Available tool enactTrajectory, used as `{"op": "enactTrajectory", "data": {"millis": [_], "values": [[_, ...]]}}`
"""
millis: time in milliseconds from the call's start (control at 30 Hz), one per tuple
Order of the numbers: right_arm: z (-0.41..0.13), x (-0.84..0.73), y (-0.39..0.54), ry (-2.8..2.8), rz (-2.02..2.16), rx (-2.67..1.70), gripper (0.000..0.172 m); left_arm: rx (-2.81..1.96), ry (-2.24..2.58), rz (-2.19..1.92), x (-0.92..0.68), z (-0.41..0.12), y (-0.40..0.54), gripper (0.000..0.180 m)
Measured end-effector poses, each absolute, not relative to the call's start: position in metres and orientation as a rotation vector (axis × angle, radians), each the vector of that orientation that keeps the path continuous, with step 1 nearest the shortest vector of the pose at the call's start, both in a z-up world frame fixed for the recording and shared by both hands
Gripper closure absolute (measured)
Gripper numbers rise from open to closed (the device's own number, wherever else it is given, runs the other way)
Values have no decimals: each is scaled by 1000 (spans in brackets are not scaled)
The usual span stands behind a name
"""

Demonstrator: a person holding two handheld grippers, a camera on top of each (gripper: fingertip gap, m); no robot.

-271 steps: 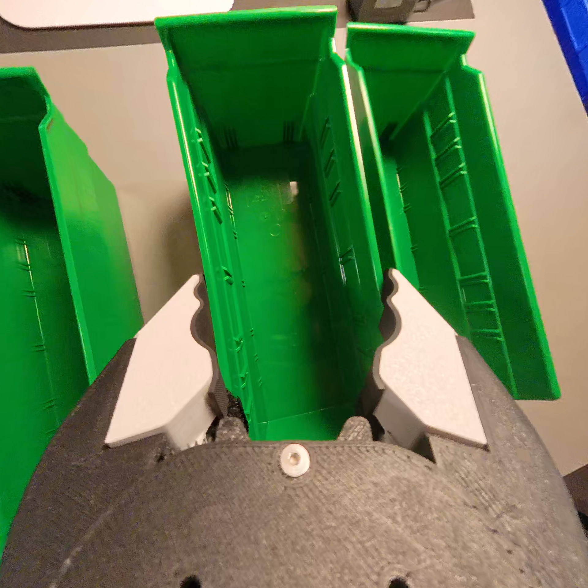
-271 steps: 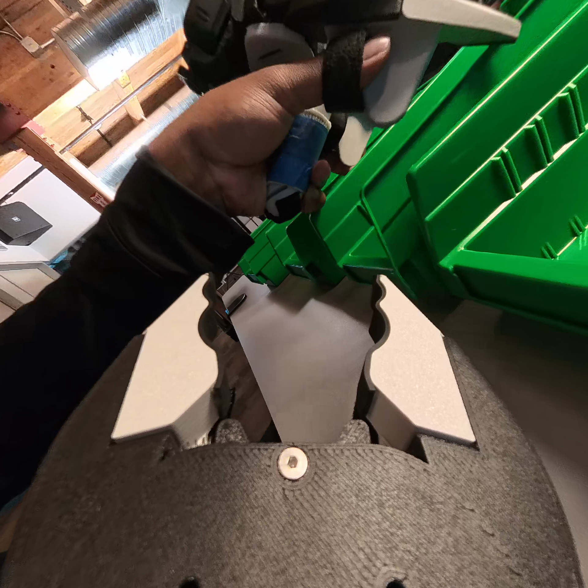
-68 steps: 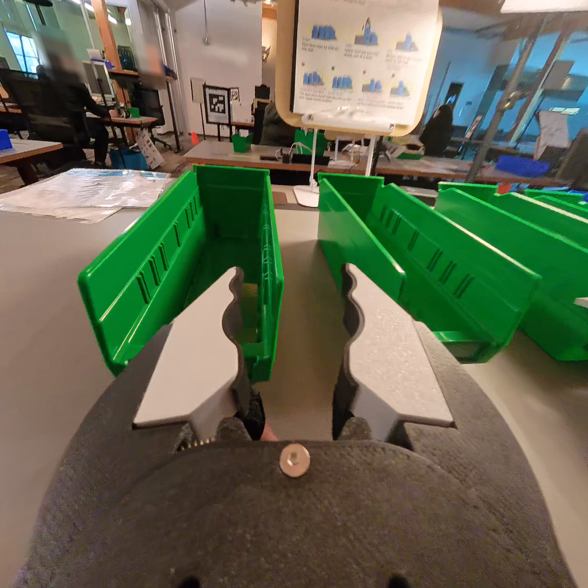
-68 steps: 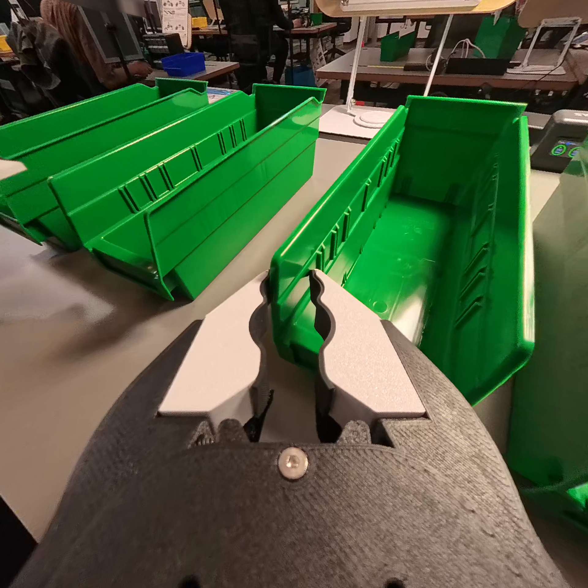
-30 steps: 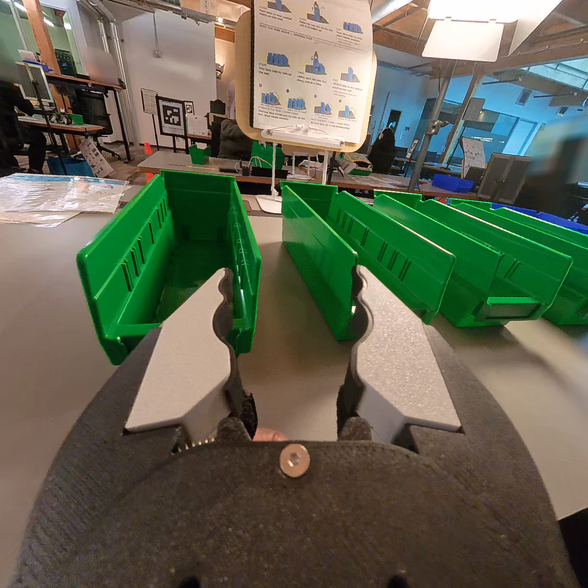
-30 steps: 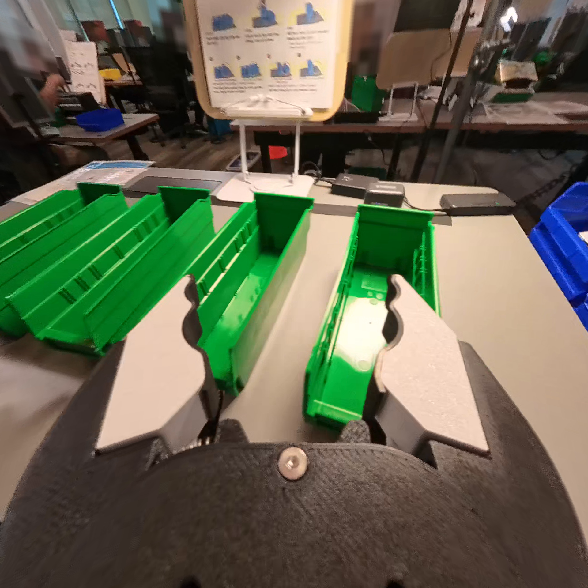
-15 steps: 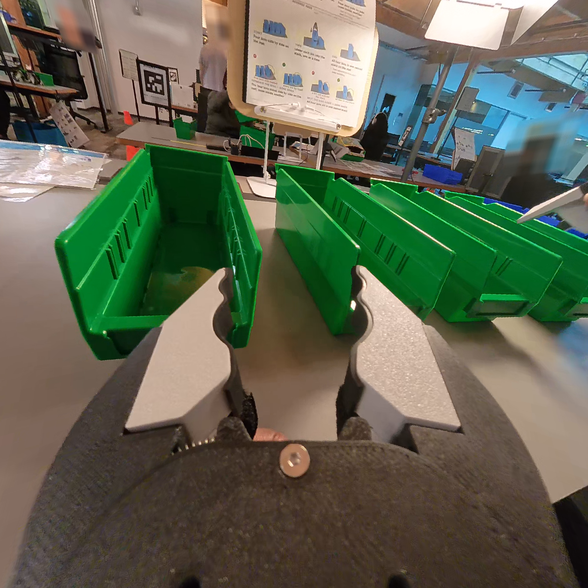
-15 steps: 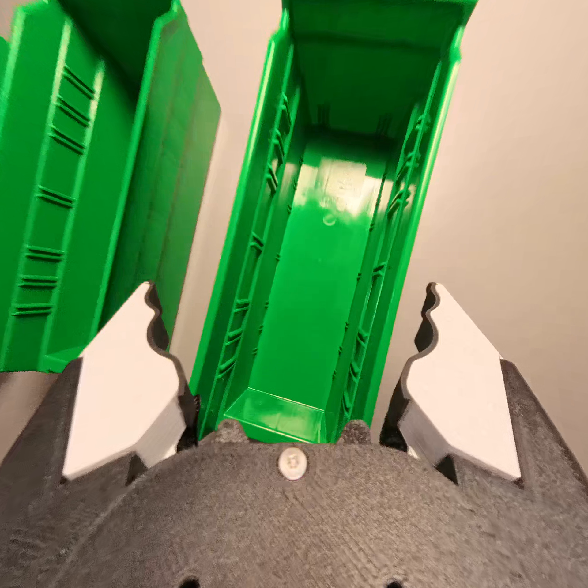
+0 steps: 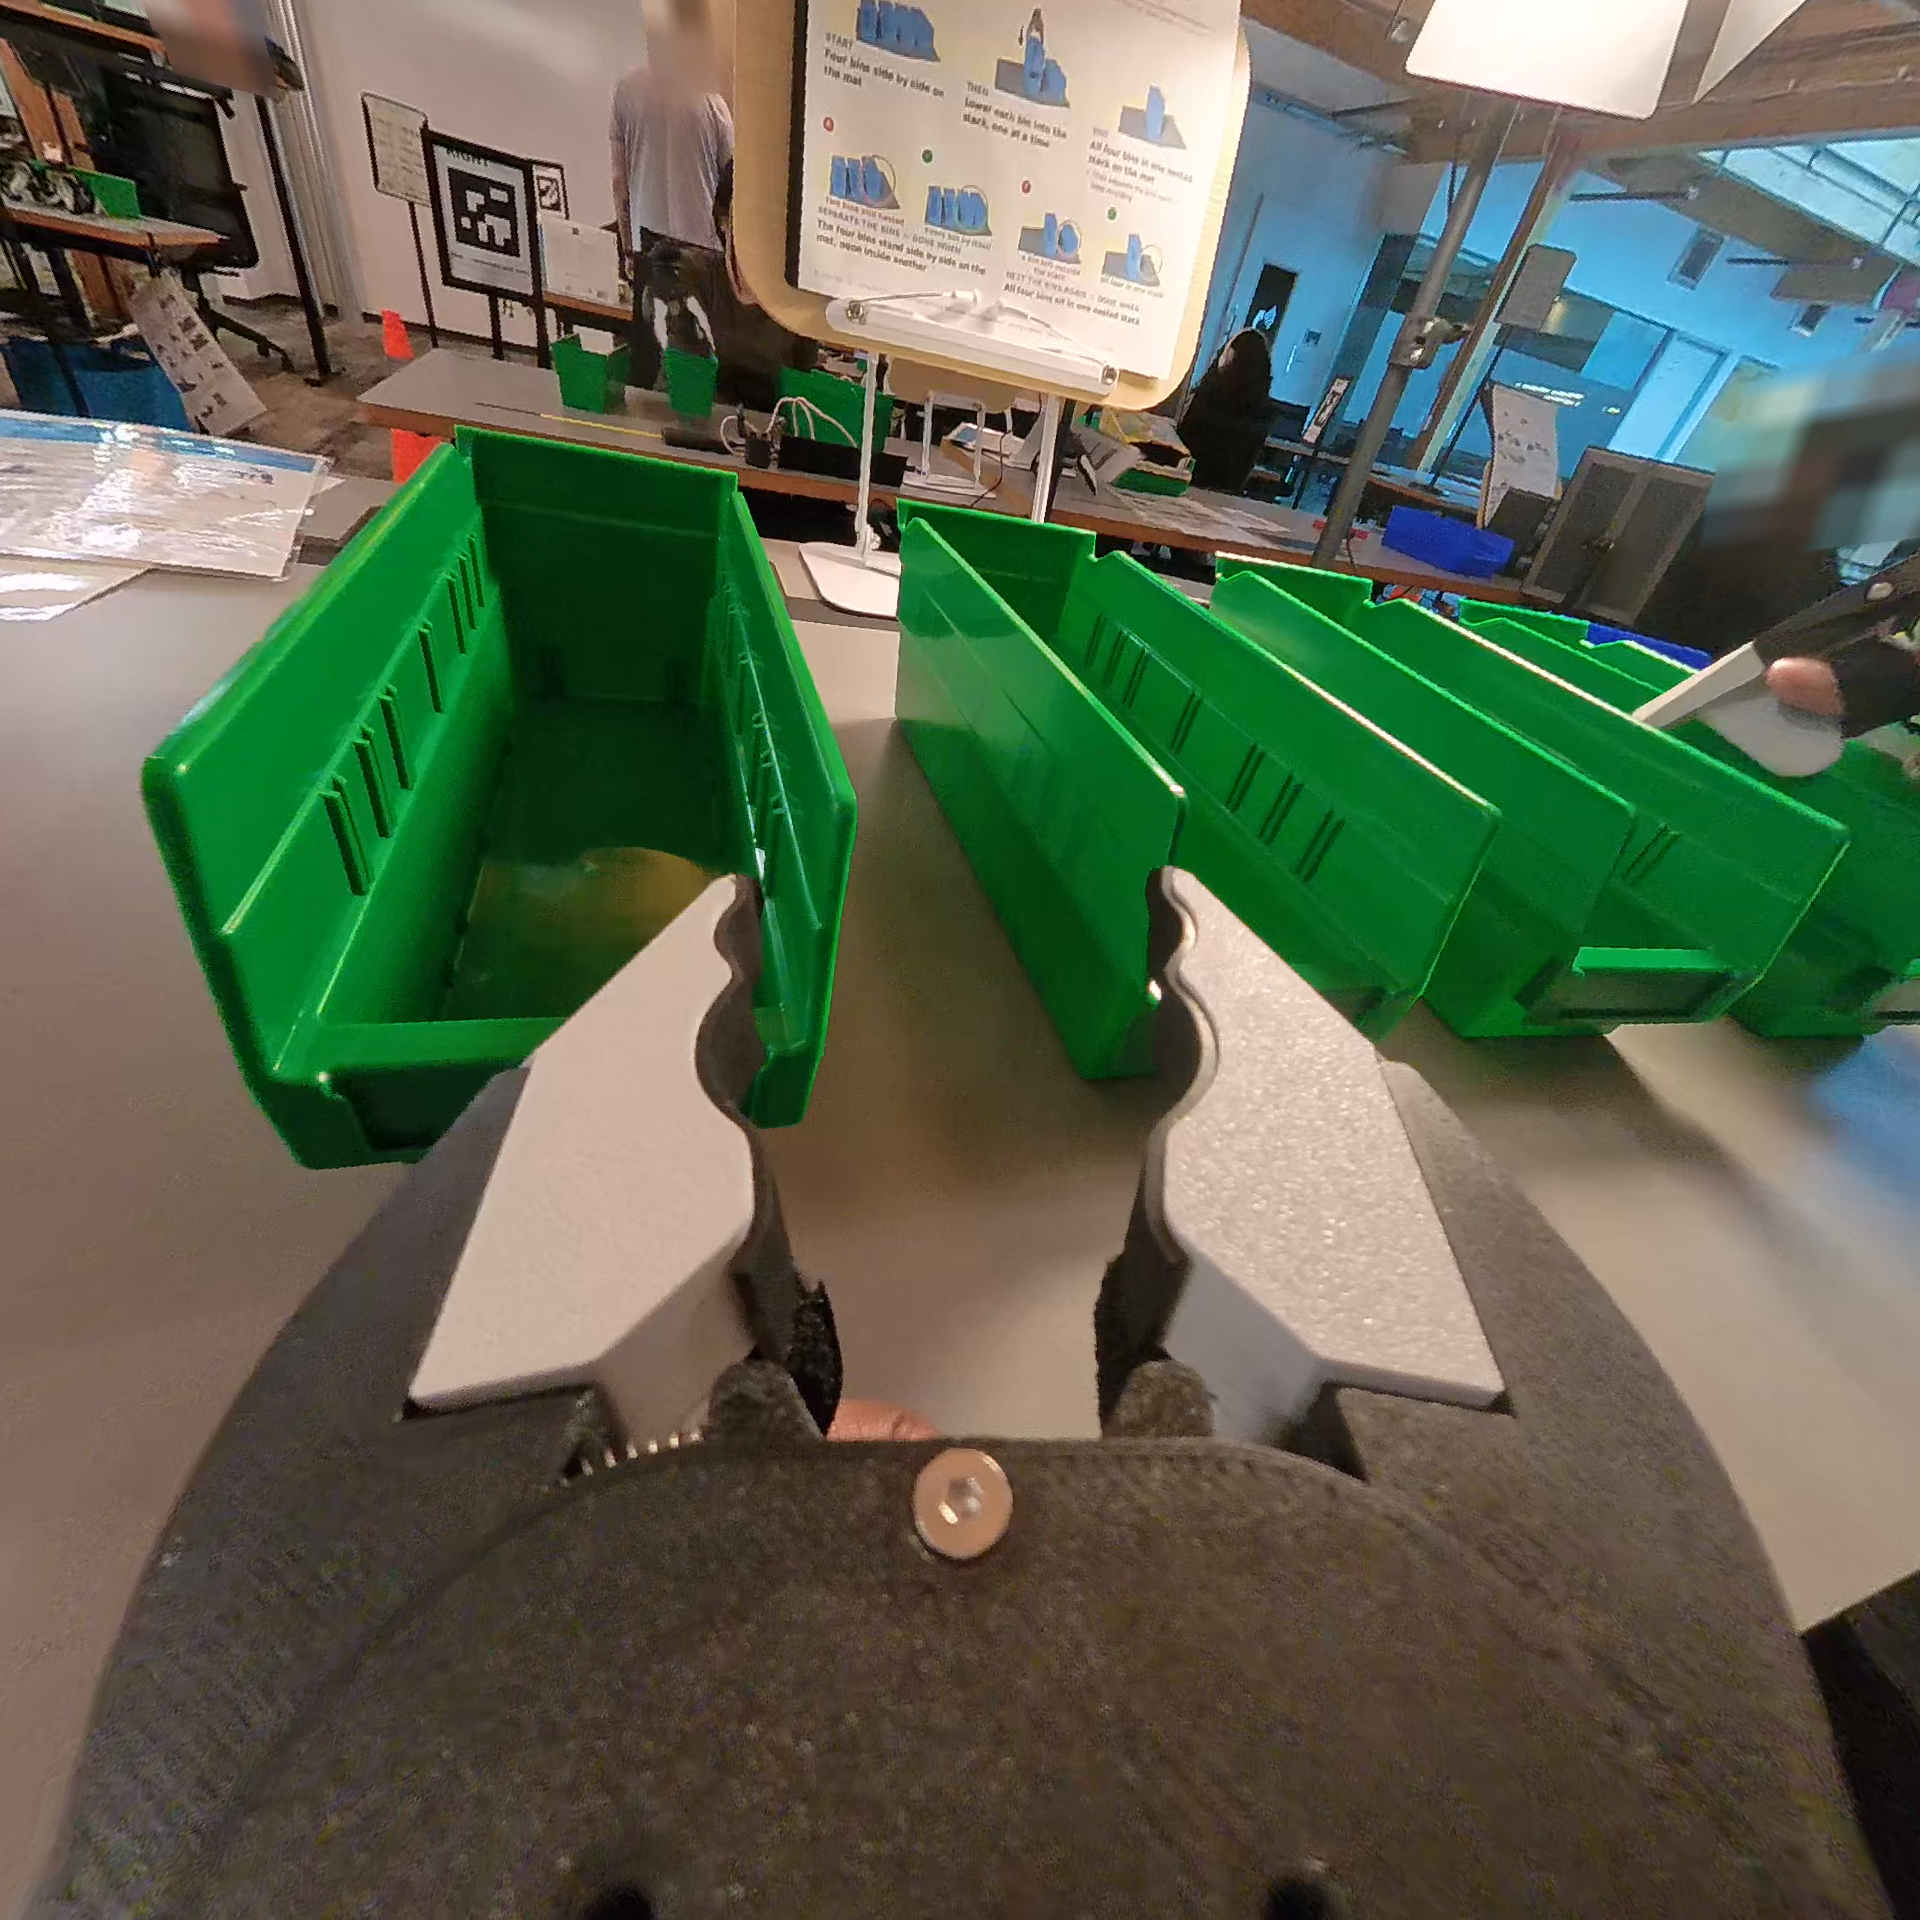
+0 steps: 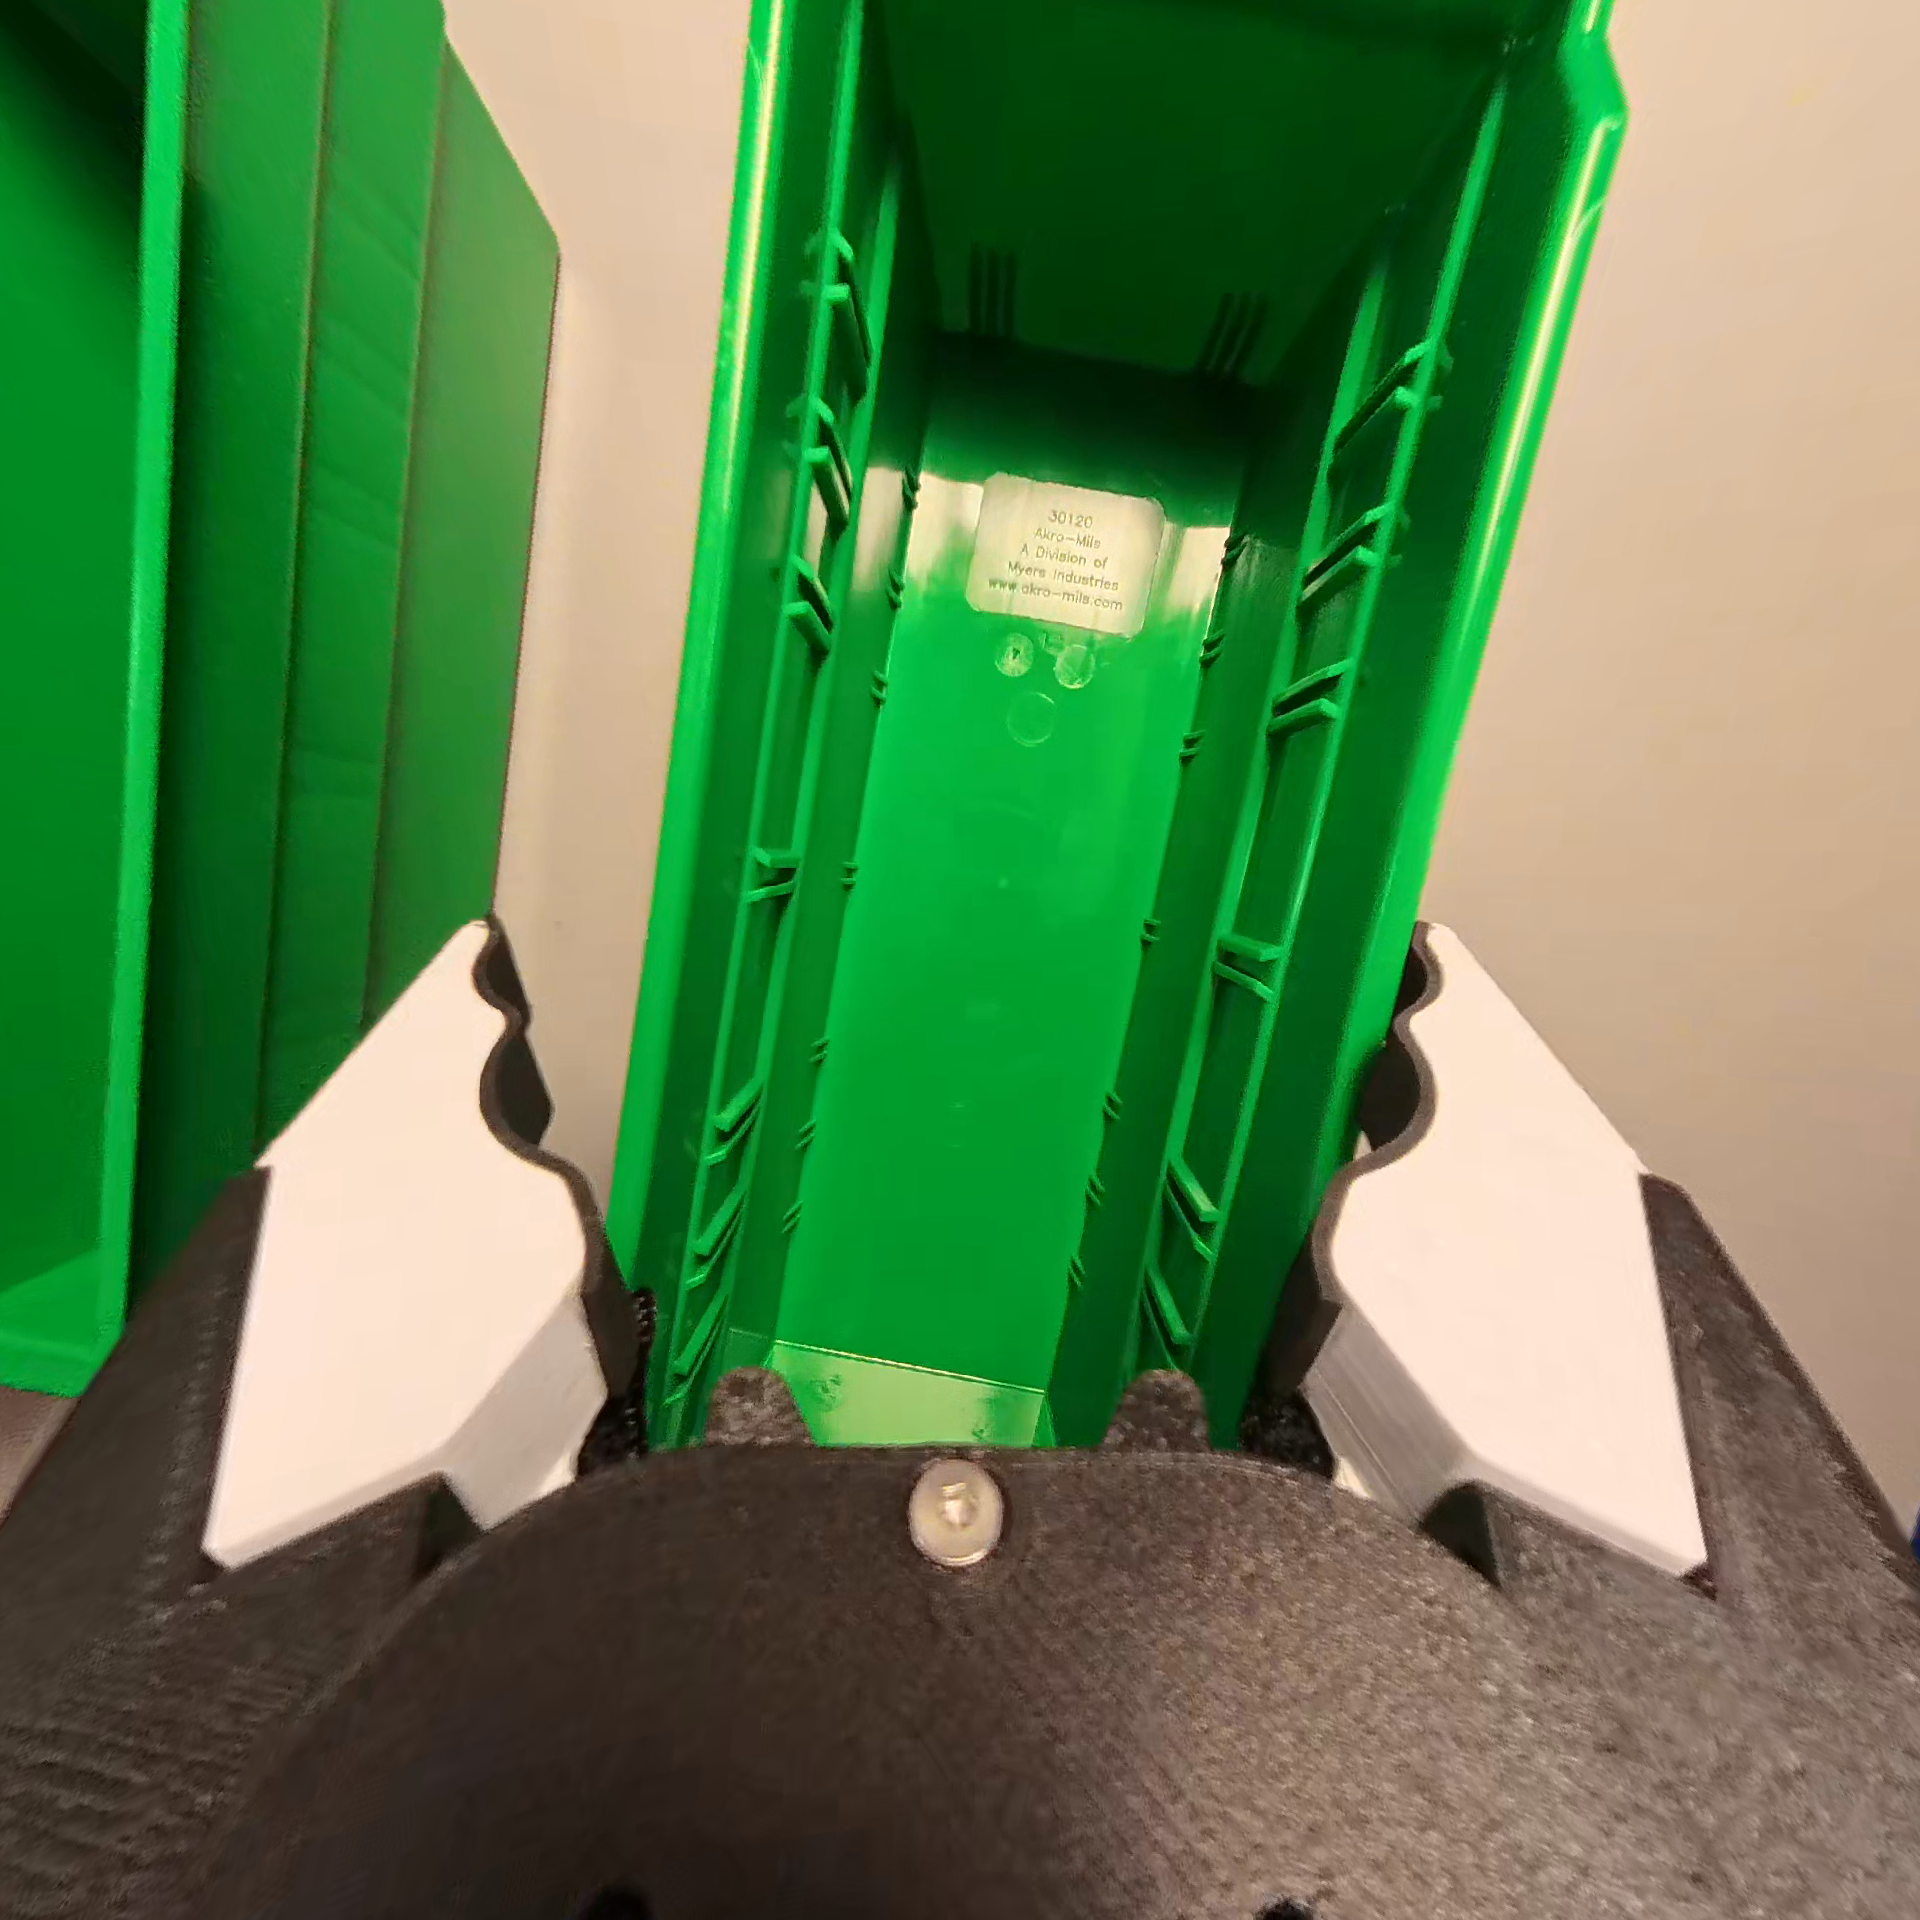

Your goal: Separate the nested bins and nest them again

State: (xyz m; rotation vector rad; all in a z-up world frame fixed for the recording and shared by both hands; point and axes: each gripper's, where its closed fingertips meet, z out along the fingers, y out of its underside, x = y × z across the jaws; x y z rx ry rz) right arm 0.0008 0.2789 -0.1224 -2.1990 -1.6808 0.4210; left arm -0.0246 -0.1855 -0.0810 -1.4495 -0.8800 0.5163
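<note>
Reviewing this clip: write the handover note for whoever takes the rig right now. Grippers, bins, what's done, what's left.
Left gripper: open, holding nothing, low over the table between the two leftmost bins.
Right gripper: wide open, straddling the rightmost bin from above; a gap shows at the left pad, so not gripped.
Bins: four green ones in a row, leftmost bin to rightmost, each standing separately.
Done: separation.
Left: all nesting; probably close on the straddled bin first.

The right tongs [image 10: 961, 1039], a second ago level and narrower, now spread wide and point down, straddling the rightmost green bin [image 10: 1039, 831], pads apart from it.
</note>
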Motion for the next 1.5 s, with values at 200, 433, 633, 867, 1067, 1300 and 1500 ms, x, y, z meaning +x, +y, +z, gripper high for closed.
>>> {"op": "enactTrajectory", "data": {"millis": [200, 433, 633, 867, 1067, 1300, 1500], "values": [[-130, 9, 286, -1700, 276, -2162, 12, -1475, -883, 548, -25, -83, -184, 107], [-121, 6, 285, -1666, 389, -2184, 13, -1474, -886, 529, -23, -84, -185, 107], [-137, 10, 282, -1712, 435, -2270, 12, -1486, -890, 522, -24, -86, -183, 107], [-122, 4, 274, -1650, 606, -2299, 55, -1483, -888, 524, -24, -85, -184, 107], [-117, 12, 272, -1672, 611, -2313, 60, -1487, -888, 522, -24, -86, -183, 107], [-118, 13, 271, -1619, 712, -2342, 59, -1483, -882, 520, -22, -85, -183, 108], [-120, 14, 274, -1628, 668, -2337, 47, -1487, -885, 517, -22, -85, -183, 108]]}}
